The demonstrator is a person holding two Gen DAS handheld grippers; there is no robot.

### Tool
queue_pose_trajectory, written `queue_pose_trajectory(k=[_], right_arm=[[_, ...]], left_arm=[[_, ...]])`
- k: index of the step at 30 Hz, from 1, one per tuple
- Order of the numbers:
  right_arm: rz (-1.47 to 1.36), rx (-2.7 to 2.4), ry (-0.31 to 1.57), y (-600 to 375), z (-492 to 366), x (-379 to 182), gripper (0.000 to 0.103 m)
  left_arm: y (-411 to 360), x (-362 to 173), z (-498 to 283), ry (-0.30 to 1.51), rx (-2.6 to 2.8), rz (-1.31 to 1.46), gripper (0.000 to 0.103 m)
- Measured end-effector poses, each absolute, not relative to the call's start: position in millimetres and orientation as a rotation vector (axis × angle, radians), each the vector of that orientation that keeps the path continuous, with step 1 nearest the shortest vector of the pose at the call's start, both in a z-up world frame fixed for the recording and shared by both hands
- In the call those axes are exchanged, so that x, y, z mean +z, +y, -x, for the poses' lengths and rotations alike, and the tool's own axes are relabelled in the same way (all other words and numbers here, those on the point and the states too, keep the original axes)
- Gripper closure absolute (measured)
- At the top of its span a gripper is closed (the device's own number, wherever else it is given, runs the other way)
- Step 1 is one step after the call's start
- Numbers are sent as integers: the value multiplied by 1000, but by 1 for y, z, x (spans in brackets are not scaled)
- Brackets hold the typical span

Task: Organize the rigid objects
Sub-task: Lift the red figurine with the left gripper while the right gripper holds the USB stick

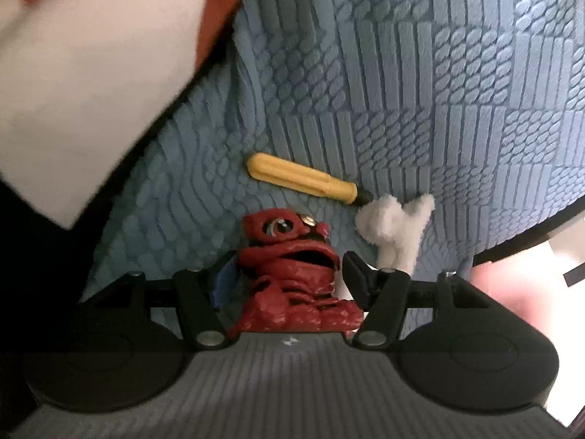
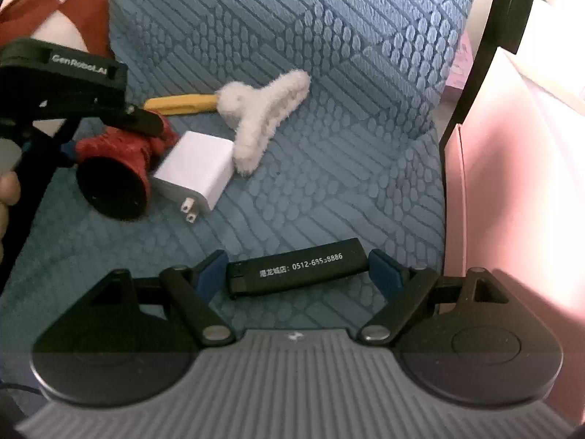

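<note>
A red clay figurine (image 1: 292, 274) lies on the blue textured cushion (image 1: 438, 91), between the fingers of my left gripper (image 1: 289, 270), which close on its sides. It also shows in the right wrist view (image 2: 120, 168) with the left gripper (image 2: 120, 120) over it. A black lighter (image 2: 296, 269) with white print lies crosswise between the fingers of my right gripper (image 2: 298, 269), touching both pads. A yellow tool handle (image 1: 303, 179) (image 2: 181, 104), a fluffy white hair clip (image 1: 393, 226) (image 2: 259, 109) and a white charger plug (image 2: 195, 175) lie beside the figurine.
A red and white checked cloth (image 1: 73, 73) hangs at the upper left. A pink surface (image 2: 512, 183) and a black rim (image 2: 475, 91) bound the cushion on the right.
</note>
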State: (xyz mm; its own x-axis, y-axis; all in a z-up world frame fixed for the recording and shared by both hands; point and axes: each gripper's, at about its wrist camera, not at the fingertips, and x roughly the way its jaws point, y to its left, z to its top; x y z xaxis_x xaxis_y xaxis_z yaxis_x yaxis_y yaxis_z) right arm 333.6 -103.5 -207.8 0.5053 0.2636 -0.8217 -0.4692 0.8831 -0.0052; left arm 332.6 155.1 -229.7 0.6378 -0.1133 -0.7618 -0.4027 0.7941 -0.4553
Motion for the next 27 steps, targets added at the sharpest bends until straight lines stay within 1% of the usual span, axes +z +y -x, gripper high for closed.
queue_pose_trajectory(k=[5,6,11,20,27], right_arm=[[255,446,958,-102,-337,-212,17],[253,445,960,-102,-337,-212,17],[246,443,958,-104,-336,-211,17],[223,445,912,-115,-318,-197,17],[210,451,879,-116,-290,-186,17]], left_arm=[[150,-233,-341,881,183,634,37],[150,-233,-341,880,187,633,39],[151,-232,-333,855,199,653,40],[137,-209,-288,750,173,640,40],[123,-210,-242,752,163,636,40]])
